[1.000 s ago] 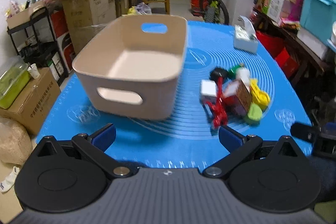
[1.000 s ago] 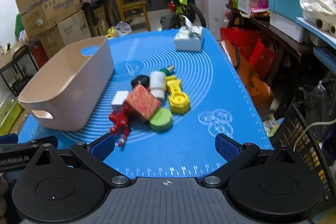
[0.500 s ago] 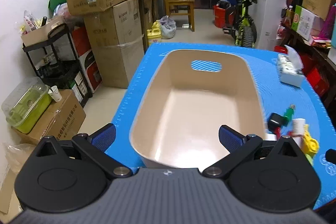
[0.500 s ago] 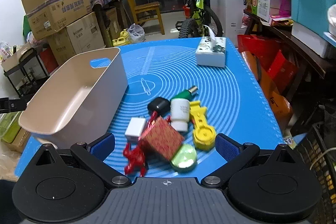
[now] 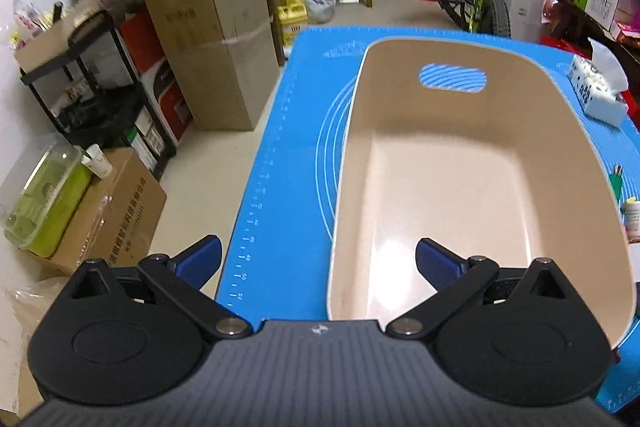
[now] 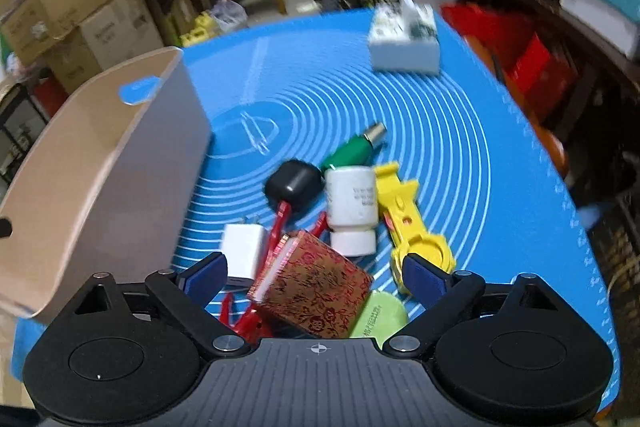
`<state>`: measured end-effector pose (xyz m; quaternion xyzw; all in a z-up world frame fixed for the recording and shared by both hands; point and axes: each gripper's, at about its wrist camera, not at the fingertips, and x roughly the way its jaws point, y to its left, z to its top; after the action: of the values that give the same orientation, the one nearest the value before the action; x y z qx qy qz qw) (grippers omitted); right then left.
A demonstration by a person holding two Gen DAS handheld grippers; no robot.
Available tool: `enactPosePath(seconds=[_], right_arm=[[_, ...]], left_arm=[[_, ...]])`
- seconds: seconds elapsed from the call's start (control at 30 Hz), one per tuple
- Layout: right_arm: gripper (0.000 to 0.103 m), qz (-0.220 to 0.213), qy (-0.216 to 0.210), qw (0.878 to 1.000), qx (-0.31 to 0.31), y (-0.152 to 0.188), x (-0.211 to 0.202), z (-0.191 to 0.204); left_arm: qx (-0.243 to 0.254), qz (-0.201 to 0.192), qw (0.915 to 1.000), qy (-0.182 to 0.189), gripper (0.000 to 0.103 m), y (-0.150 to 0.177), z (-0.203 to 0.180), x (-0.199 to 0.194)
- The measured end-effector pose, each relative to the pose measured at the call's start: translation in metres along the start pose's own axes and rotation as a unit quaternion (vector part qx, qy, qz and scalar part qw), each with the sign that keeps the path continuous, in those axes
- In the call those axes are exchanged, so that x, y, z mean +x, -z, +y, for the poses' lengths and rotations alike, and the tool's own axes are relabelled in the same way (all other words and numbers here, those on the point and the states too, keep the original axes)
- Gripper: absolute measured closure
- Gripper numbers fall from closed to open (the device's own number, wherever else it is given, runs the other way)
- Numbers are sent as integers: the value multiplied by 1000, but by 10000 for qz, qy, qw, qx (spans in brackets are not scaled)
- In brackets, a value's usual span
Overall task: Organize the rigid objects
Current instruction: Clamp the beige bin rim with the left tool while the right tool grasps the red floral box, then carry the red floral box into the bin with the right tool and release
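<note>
Left wrist view: your left gripper [image 5: 318, 259] has swung over the empty beige bin [image 5: 452, 183], jaws wide, holding nothing. Right wrist view: your right gripper [image 6: 314, 273] has dropped onto the clutter, jaws closing around the red patterned box [image 6: 316, 287] at 6 o'clock, not yet gripped; only here is the pile visible.

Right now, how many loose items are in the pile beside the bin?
8: black case, green plug, white bottle, yellow tool, white charger, red figure, patterned red box, green disc. More may hide underneath.
</note>
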<state>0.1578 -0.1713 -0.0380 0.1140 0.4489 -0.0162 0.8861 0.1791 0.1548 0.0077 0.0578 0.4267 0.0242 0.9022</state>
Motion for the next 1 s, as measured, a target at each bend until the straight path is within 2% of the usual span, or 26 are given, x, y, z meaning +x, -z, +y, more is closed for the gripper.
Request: enactPosePath(seconds=[0.03, 0.07, 0.2, 0.27, 0.3, 0.37, 0.47, 0.57, 0.6, 0.7, 0.73, 1.0], right_arm=[[11, 59, 14, 10000, 58, 1, 4, -2], [11, 129, 26, 9998, 114, 1, 8, -3], [14, 328, 97, 9992, 188, 2, 19, -6], [17, 428, 97, 9988, 206, 3, 24, -4], [19, 480, 86, 9986, 215, 3, 26, -3], [20, 527, 47, 9983, 243, 4, 30, -1], [27, 488, 23, 9986, 209, 3, 31, 1], [31, 466, 20, 9986, 246, 2, 30, 2], [37, 418, 20, 9988, 247, 1, 29, 2], [37, 379, 25, 9992, 154, -1, 27, 3], [37, 364, 28, 9992, 141, 0, 26, 3], [38, 55, 116, 9999, -71, 1, 13, 10]], left_arm=[[0, 49, 10000, 25, 5, 1, 2, 2], [-10, 110, 9999, 44, 16, 3, 4, 4], [-139, 385, 9991, 130, 27, 5, 11, 12], [-162, 461, 9986, 190, 43, 4, 13, 13], [-176, 494, 9984, 200, 46, 3, 14, 14], [-181, 556, 9980, 238, 61, 3, 14, 15], [-196, 718, 9966, 363, 75, 4, 14, 18], [-152, 739, 9962, 424, 82, 4, 14, 18], [-152, 741, 9961, 456, 83, 4, 14, 18], [-171, 731, 9958, 520, 91, 2, 15, 18], [-186, 736, 9954, 585, 96, 2, 15, 18], [-153, 735, 9956, 568, 97, 2, 13, 19]])
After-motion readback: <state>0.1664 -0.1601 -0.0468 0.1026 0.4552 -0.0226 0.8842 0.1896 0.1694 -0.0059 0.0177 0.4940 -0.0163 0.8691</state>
